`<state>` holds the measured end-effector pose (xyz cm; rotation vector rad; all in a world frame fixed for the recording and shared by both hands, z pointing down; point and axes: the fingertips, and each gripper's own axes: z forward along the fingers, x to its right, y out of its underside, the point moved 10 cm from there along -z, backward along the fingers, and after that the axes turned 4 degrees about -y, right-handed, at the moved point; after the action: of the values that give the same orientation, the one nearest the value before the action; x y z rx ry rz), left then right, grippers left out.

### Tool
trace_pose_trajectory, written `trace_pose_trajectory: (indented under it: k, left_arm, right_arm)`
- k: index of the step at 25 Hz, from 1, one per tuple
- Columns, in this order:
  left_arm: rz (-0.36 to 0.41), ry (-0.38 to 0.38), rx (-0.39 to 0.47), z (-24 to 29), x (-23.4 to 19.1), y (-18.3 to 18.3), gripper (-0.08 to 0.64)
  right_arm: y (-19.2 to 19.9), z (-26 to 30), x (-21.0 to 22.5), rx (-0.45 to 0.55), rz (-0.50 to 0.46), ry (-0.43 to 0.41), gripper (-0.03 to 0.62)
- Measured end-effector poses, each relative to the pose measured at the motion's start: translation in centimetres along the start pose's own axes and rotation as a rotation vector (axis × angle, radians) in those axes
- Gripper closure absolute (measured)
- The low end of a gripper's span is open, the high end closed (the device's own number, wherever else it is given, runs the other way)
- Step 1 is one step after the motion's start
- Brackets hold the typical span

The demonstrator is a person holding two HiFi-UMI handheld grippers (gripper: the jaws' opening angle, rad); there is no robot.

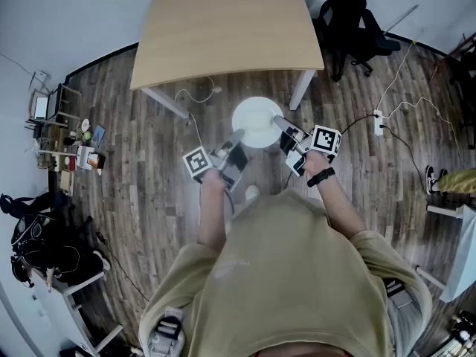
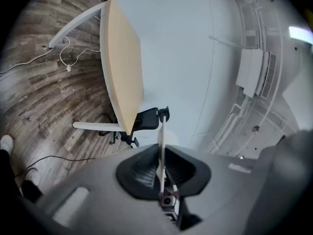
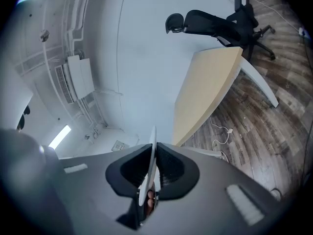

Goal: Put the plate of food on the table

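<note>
1. Left hand-held gripper (image 2: 161, 169) is clenched on the thin rim of the plate (image 2: 161, 131). Its own view shows the plate edge-on, a pale blade running up between the two dark ribbed pads (image 2: 142, 173).
2. Right hand-held gripper (image 3: 152, 169) is likewise clamped on the opposite rim of the plate (image 3: 152, 143), with black textured pads (image 3: 171, 168) pressed to either face. Something small and brownish sits low between the jaws, too blurred to name.
3. In the head view the round white plate (image 1: 256, 121) hangs between the left hand-held gripper (image 1: 236, 137) and the right hand-held gripper (image 1: 281, 123). It is above the floor, just short of the bench and not on it. Its top looks smooth, glossy and washed out, so I cannot make out any food.
4. Both grey gripper bodies fill the lower part of their own views and hide what lies beneath.
5. The bench (image 1: 223, 28) has a flat, pale wooden top with a matte look and slanted white legs; its far edge is cut off at the frame.
6. The floor (image 1: 149, 147) is dark, streaky wood plank, and a thin white cable (image 1: 197, 95) curls on it near the bench leg.
7. A black office chair (image 1: 353, 21) stands beside the bench's right corner, partly cropped.
</note>
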<state>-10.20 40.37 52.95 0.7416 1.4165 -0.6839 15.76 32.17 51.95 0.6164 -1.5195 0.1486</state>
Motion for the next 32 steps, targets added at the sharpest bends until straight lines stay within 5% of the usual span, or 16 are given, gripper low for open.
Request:
trace_pose_trajectory:
  k: [11, 17, 23, 32]
  left_arm:
    - [-0.032, 0.001, -0.039, -0.8, 0.0, -1.6, 0.537]
    - [-0.052, -0.024, -0.063, -2.4, -0.4, -3.2, 0.538]
    - [-0.074, -0.027, -0.054, -7.9, -1.6, -6.9, 0.538]
    - [-0.089, -0.061, 0.009, -5.0, -3.4, -10.2, 0.538]
  right_arm:
    - [1.0, 1.2, -0.2, 0.017, -0.061, 0.005, 0.561]
    - [3.1, 2.8, -1.3, 0.042, -0.209, -0.029, 0.558]
    - [8.3, 7.1, -2.0, 0.050, -0.270, -0.009, 0.552]
    - [4.8, 10.7, 1.9, 0.017, -0.294, -0.044, 0.549]
